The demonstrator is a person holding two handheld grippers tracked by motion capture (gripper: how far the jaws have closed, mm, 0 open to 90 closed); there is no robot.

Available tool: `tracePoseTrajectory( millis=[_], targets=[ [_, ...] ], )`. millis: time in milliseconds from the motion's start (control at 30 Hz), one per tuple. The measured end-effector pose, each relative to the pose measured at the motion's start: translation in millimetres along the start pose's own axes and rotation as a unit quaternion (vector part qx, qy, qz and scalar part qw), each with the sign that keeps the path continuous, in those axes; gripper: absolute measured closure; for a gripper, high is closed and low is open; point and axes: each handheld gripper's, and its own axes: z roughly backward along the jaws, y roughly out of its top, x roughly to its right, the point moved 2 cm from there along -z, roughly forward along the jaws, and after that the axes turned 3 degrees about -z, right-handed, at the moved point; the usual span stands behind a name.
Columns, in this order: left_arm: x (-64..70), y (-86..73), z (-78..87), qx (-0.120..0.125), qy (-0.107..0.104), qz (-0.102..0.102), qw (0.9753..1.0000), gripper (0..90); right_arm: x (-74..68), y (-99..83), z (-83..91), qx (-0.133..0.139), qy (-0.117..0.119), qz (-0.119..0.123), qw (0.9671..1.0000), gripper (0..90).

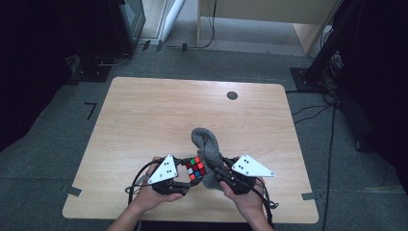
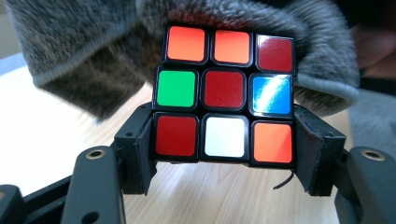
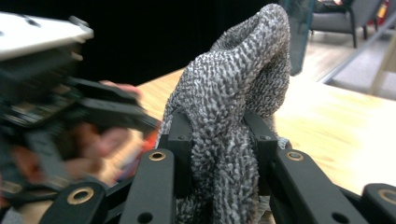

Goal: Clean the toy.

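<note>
Left gripper (image 1: 191, 174) clamped on the puzzle cube (image 1: 196, 168), right gripper (image 1: 217, 172) pinching the grey cloth (image 1: 208, 149), near the desk's (image 1: 144, 115) front edge, right of middle. Cloth pressed against the cube's far side. Bare wood behind and leftward; small dark disc (image 1: 232, 95) by the far edge.

The cube (image 2: 225, 95) has glossy plastic stickers in a black frame. The grey cloth (image 3: 233, 107) looks nubby, fuzzy and matt. The surface (image 1: 154, 115) is smooth pale wood. Both grippers' jaws are matt black.
</note>
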Motion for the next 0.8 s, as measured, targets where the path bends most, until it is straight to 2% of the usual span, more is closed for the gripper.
tracePoseTrajectory(
  millis=[100, 133, 233, 267, 300, 367, 400, 467, 567, 667, 733, 800],
  targets=[
    [-2.2, 2.1, 3.3, 0.014, -0.006, 0.009, 0.9998, 34.4, 10.6, -5.4, -0.5, -0.010, -0.018, -0.011, 0.9997, 69.9],
    [-2.3, 2.0, 2.8, 0.013, -0.005, 0.010, 0.9999, 34.4, 15.8, -8.0, -0.6, -0.016, -0.022, -0.023, 0.9994, 69.9],
    [0.0, 0.3, -1.9, -0.005, 0.003, 0.002, 1.0000, 34.4, 18.8, -9.0, -0.8, -0.022, -0.016, -0.043, 0.9987, 69.9],
    [1.7, -0.3, -3.9, -0.014, 0.010, -0.006, 0.9998, 34.4, 16.0, -7.8, -0.7, -0.019, -0.010, -0.044, 0.9988, 69.9],
    [3.1, -0.8, -5.4, -0.022, 0.014, -0.012, 0.9996, 34.4, 6.9, -3.7, -0.2, -0.011, 0.007, -0.034, 0.9993, 70.0],
    [3.8, -1.0, -5.9, -0.024, 0.014, -0.011, 0.9996, 34.4, 1.6, -1.1, 0.7, -0.006, 0.012, -0.028, 0.9995, 70.0],
    [3.2, -0.5, -5.2, -0.020, 0.013, -0.007, 0.9997, 34.4, -4.1, 3.7, 3.0, 0.004, 0.021, -0.020, 0.9996, 69.9],
    [1.3, 1.0, -2.6, -0.012, 0.011, -0.001, 0.9999, 34.4, -5.1, 4.8, 4.0, 0.008, 0.025, -0.019, 0.9995, 69.9],
    [-1.2, 2.1, 3.0, 0.010, 0.002, 0.011, 0.9999, 34.4, 1.4, 1.1, 3.0, 0.006, 0.016, -0.018, 0.9997, 69.9],
    [-3.8, 3.6, 9.1, 0.035, 0.000, 0.022, 0.9992, 34.4, 18.0, -5.7, 2.6, 0.002, 0.011, -0.059, 0.9982, 70.0],
    [-7.8, 4.9, 14.4, 0.056, 0.001, 0.038, 0.9977, 34.4, 27.7, -8.4, 2.7, 0.005, 0.022, -0.092, 0.9955, 70.0],
    [-11.8, 5.1, 18.9, 0.072, -0.001, 0.054, 0.9959, 34.4, 31.9, -10.0, 1.7, 0.006, 0.034, -0.106, 0.9938, 69.9]
  ],
)
